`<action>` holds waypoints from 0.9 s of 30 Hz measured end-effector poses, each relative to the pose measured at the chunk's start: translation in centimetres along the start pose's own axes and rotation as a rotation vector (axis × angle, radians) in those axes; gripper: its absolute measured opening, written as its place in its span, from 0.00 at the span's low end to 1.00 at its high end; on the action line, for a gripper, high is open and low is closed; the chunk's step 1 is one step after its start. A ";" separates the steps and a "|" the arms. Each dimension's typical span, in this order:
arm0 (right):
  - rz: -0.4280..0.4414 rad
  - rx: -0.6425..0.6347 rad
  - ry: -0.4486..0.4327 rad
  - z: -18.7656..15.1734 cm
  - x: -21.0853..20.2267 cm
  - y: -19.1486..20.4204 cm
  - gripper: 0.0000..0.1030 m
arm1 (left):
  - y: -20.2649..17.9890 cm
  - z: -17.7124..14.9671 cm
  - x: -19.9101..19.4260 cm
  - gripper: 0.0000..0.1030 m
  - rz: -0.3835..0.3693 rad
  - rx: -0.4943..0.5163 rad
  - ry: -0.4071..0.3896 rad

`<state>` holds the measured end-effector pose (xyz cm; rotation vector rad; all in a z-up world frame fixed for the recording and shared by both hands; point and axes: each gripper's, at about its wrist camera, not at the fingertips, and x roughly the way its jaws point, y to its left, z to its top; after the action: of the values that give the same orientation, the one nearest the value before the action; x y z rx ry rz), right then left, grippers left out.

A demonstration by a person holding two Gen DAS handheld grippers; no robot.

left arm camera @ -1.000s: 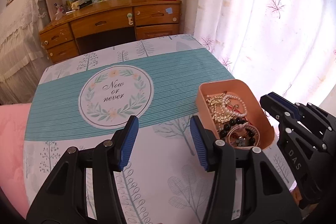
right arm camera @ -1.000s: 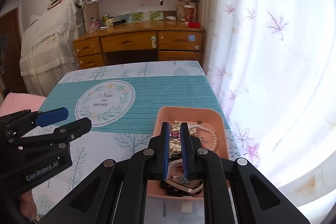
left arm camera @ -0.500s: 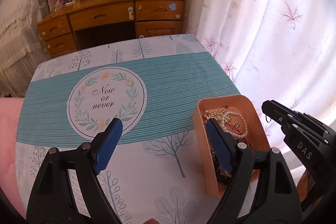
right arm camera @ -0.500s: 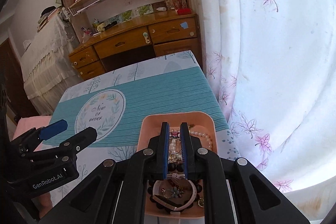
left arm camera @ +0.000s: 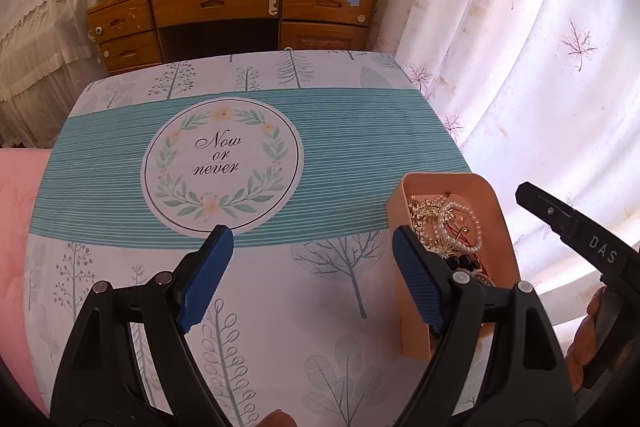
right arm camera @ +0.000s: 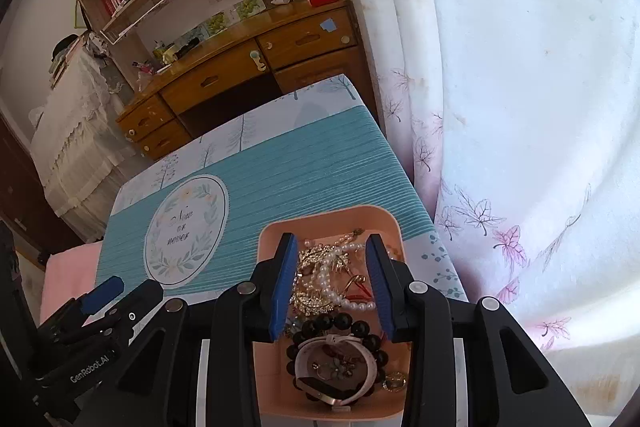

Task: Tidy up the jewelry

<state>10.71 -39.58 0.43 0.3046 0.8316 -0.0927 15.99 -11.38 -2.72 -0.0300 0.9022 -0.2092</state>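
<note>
A peach-pink tray stands near the right edge of the table and holds tangled jewelry: a pearl bracelet, gold chains, a black bead bracelet and a white watch. My right gripper is open and empty, hovering just above the jewelry. My left gripper is open wide and empty over the tablecloth, its right finger beside the tray's left wall.
The table carries a teal and white tablecloth with a "Now or never" emblem. A white curtain hangs close on the right. A wooden desk stands beyond the far edge. Pink fabric lies at the left.
My right gripper has opened from shut and tilted over the tray. My left gripper has opened wider and drawn back a little.
</note>
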 end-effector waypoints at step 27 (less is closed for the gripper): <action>0.052 -0.249 0.048 -15.4 -9.8 11.4 0.49 | 4.6 -10.5 -14.5 0.80 0.185 -0.101 -0.090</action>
<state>-4.56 -24.43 0.57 0.0938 0.8726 0.0666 -0.14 -3.43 1.44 -0.0485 0.8197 0.0100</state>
